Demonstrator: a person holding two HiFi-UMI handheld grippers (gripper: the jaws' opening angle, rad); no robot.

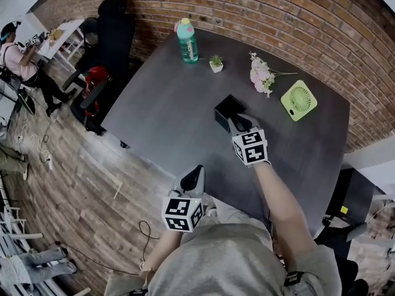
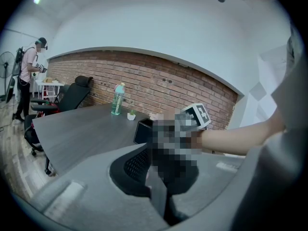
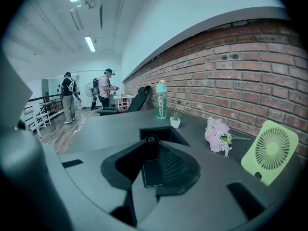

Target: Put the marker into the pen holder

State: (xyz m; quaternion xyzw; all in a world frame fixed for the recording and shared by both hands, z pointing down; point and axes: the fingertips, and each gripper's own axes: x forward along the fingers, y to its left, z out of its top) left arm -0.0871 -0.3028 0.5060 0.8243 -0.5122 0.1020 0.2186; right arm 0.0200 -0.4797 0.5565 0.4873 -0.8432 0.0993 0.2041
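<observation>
Black cylindrical marker (image 3: 151, 143), clamped in the narrowly parted jaws of the right gripper (image 1: 242, 124) at the edge of the black square pen holder (image 1: 223, 111): the rim could be struck and the marker dropped onto the table if it is released off-centre.

I see a dark grey table (image 1: 166, 97), black pen holder (image 1: 228, 111), teal bottle (image 1: 187, 45) with pink cap (image 1: 183, 22), pale pink flowers (image 1: 261, 74), lime-green fan (image 1: 299, 100), red-brown brick wall (image 1: 247, 11)

R gripper (image 1: 241, 124) at pen holder (image 1: 226, 110) on table (image 1: 166, 97).
</observation>
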